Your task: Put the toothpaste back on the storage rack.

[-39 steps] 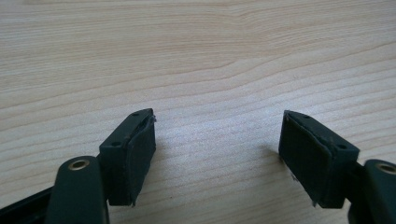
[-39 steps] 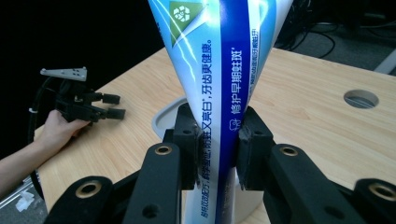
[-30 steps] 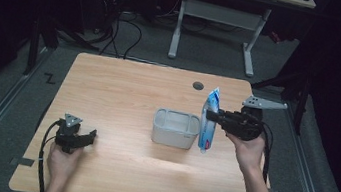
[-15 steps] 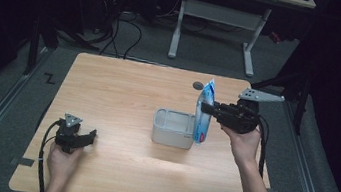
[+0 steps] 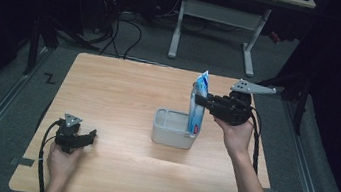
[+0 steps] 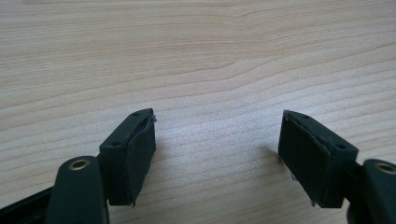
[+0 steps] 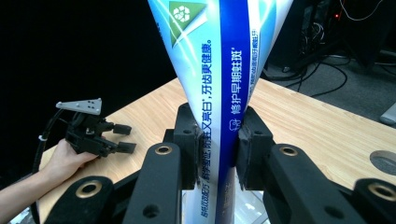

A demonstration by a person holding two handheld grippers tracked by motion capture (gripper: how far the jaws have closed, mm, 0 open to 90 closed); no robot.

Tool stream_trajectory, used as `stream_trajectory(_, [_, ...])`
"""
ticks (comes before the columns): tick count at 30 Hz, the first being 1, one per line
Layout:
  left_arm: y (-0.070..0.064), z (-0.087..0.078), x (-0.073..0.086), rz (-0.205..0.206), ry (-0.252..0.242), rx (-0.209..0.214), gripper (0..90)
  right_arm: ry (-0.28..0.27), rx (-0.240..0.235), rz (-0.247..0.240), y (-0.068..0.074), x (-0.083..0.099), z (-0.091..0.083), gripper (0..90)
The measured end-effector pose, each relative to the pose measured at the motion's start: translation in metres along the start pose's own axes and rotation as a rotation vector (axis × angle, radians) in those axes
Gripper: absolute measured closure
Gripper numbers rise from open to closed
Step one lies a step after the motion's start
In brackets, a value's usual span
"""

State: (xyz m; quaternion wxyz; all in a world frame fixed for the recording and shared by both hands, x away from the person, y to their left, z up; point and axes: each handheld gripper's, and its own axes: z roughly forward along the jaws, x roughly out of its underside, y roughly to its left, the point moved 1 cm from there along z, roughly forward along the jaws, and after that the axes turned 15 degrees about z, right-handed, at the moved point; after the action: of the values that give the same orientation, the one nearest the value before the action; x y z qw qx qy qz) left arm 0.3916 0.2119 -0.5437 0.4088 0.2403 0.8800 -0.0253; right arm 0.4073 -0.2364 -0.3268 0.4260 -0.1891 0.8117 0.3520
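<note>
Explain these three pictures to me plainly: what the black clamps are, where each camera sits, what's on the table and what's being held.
A person sits at a wooden table and holds a black two-jaw gripper in each hand. There is no robot arm.

The high view comes from a fixed camera above, looking down on the table. The other two come from small cameras riding on the grippers, looking along their jaws.

The left gripper rests near the table's front left, its jaws open with nothing between them, just bare wood in its own view.

The right gripper is shut on a blue and white tube, held upright with its lower end in a grey bin at the middle of the table. The tube looks like toothpaste, judging by its print.
</note>
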Motion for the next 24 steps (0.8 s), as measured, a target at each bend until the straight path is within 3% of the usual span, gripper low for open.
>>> stream_trajectory(24, [0.0,0.0,0.0,0.002,0.001,-0.001,28.1,0.018,0.048,-0.039,0.005,-0.005,0.041,73.1])
